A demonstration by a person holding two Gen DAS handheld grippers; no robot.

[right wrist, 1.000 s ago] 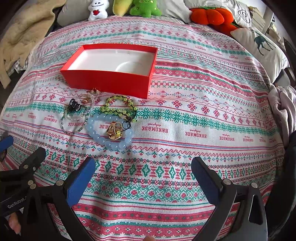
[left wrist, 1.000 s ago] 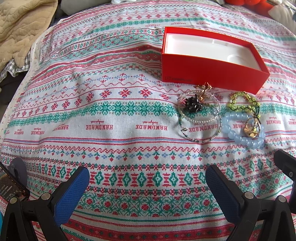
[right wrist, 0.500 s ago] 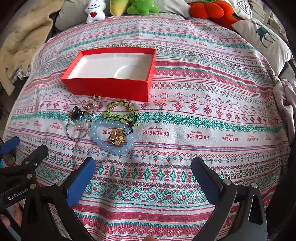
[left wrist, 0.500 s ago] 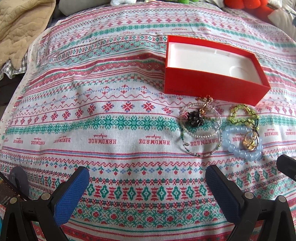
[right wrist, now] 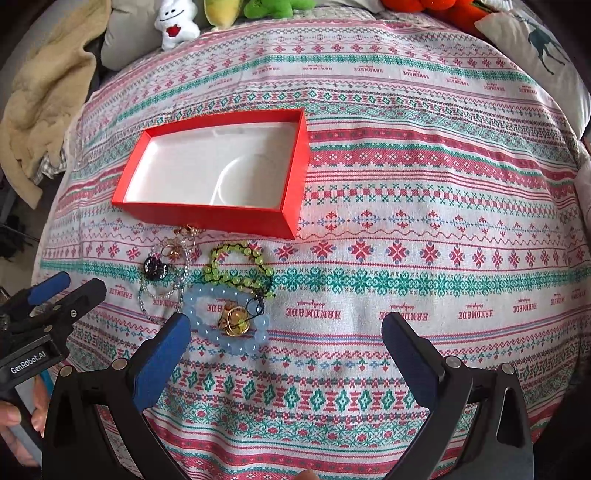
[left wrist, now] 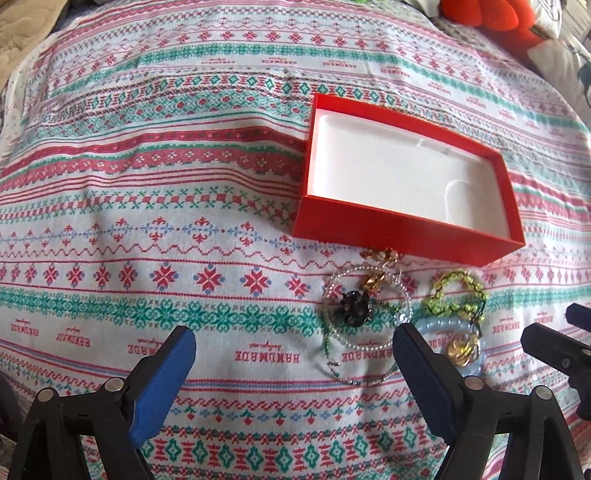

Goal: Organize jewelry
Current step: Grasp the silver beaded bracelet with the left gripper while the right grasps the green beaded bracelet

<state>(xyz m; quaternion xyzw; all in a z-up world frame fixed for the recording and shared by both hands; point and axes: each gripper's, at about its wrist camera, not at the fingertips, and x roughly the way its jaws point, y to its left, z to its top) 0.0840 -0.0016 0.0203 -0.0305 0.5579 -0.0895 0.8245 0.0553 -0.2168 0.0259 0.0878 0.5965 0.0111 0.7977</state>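
Observation:
An open red box [left wrist: 406, 236] with an empty white inside lies on the patterned cloth; it also shows in the right wrist view [right wrist: 207, 216]. In front of it lies a jewelry pile: a pale blue bead bracelet [right wrist: 195, 314] around gold rings [right wrist: 234, 321], a green bead bracelet [right wrist: 236, 267], thin clear bead loops [left wrist: 369, 332] and a black flower piece [left wrist: 354, 308]. My left gripper [left wrist: 293, 354] is open and empty, its right finger just in front of the pile. My right gripper [right wrist: 286, 339] is open and empty, its left finger beside the blue bracelet.
A beige blanket [right wrist: 44, 99] lies at the far left. Plush toys [right wrist: 177, 22] and pillows [right wrist: 532, 40] line the far edge of the bed. An orange plush [left wrist: 484, 16] sits far right in the left wrist view.
Both grippers have moved forward and higher toward the jewelry and box. The pile now sits close to the fingers. Nothing was taken hold of.

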